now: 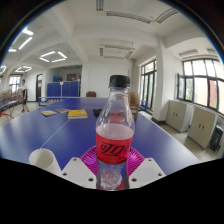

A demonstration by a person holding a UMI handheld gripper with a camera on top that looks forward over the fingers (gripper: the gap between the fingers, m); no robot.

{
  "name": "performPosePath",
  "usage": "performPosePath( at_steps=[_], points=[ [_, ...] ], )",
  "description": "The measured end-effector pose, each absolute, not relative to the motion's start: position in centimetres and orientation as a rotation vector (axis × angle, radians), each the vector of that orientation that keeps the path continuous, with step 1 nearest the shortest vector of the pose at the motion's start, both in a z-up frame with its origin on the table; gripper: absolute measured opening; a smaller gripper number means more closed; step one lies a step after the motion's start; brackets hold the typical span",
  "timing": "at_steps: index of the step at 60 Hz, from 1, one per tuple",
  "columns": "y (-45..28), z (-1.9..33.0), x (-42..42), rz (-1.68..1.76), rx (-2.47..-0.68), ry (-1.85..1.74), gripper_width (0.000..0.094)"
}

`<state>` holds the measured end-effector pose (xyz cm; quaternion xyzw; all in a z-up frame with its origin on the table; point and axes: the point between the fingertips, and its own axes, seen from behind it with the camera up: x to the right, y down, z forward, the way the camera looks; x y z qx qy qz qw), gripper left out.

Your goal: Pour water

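Hand-held gripper (113,172) level — fingers clamped on upright bottle (115,135).

Gripper (113,172) level, both pink-padded fingers (80,172) pressed against the bottle (114,135).

Single view from tongs (112,172), low over table (60,135), facing windows (200,85).
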<state>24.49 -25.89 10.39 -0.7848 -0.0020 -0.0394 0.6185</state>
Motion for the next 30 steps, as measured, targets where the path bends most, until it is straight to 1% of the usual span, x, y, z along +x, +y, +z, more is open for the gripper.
performPosePath(
  at_steps=[6,7,8,10,11,13,17,18,19,22,24,26,27,29,30],
  points=[
    [-24.9,8.0,25.2,-0.096,-1.861,-0.007,0.0318],
    [-25.2,9.2,25.2,-0.099,-1.816,-0.01,0.0311],
    [-25.5,7.8,24.5,-0.105,-1.818,-0.01,0.0316],
    [-26.4,9.0,25.1,-0.114,-1.81,-0.017,0.0319],
    [-26.3,8.6,24.8,-0.118,-1.817,-0.023,0.0324],
    [-26.4,9.0,24.6,-0.131,-1.807,-0.035,0.0353],
    [-26.1,9.1,24.3,-0.133,-1.807,-0.049,0.0435],
    [-26.1,9.8,24.6,-0.132,-1.808,-0.048,0.0458],
    [-26.3,9.1,24.5,-0.131,-1.81,-0.047,0.048],
    [-26.3,8.6,24.9,-0.128,-1.844,-0.036,0.0535],
    [-26.5,8.0,25.0,-0.123,-1.881,-0.031,0.0667],
    [-26.7,8.2,24.5,-0.11,-1.902,-0.029,0.0848],
    [-26.9,8.3,24.3,-0.102,-1.908,-0.031,0.0859],
    [-27.7,8.8,24.3,-0.1,-1.916,-0.024,0.082],
    [-28.1,9.2,24.4,-0.103,-1.914,-0.017,0.0829]
  ],
)
